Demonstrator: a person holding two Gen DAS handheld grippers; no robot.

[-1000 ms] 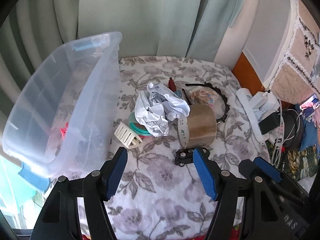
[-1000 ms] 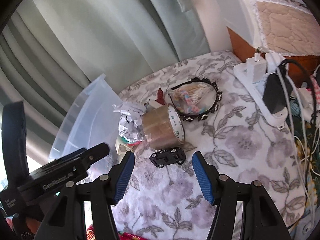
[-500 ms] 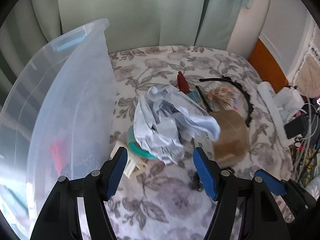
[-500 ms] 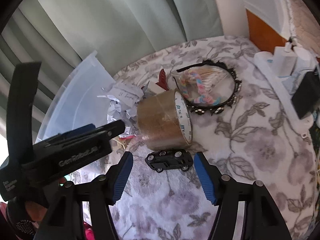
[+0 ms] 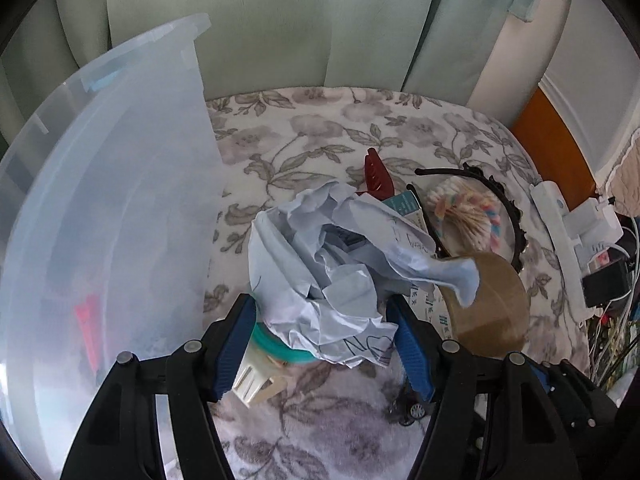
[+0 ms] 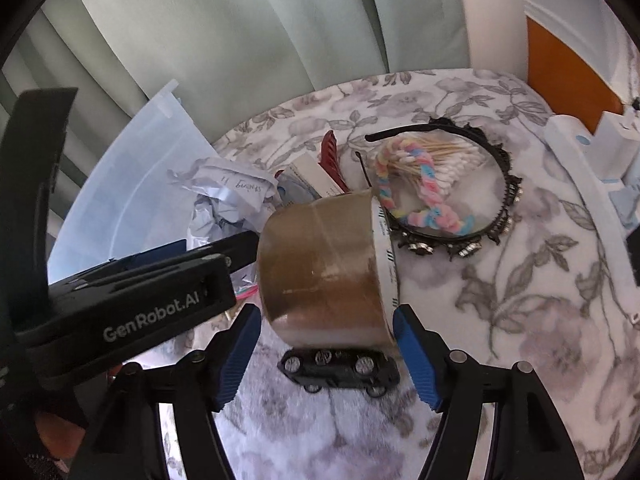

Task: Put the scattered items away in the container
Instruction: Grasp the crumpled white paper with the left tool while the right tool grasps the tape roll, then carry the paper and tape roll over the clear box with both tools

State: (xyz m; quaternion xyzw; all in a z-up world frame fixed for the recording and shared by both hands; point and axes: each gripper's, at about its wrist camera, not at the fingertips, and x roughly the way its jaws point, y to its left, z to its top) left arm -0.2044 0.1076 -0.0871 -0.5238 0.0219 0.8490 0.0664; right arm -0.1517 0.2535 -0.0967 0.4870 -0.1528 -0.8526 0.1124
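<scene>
Here, left gripper (image 5: 322,336): the jaws are held about half spread, with the crumpled paper (image 5: 332,276) framed between the 2 blue pads; whether a pad is touching it cannot be told, and nothing is seen to be pinched.
Right gripper (image 6: 326,352): the jaws have just been opening and are spread wide around the tape roll (image 6: 326,268), which lies between them on its side; a narrow gap is seen at each pad, so no hold is judged yet.
Paper handling: it is judged very light and soft; it would be crushed rather than broken, so a hold across its bulk should serve.
Tape handling: it is judged stiff and fairly heavy, with a smooth skin that may slip or roll; the flat rims are the better faces to be clamped.
Toy car (image 6: 340,368): it is seen just in front of the tape roll, small and hard.
Container (image 5: 100,208): the clear tub stands just beside the pile, on the left.
Surface: everything rests on a floral cloth (image 6: 500,320).
</scene>
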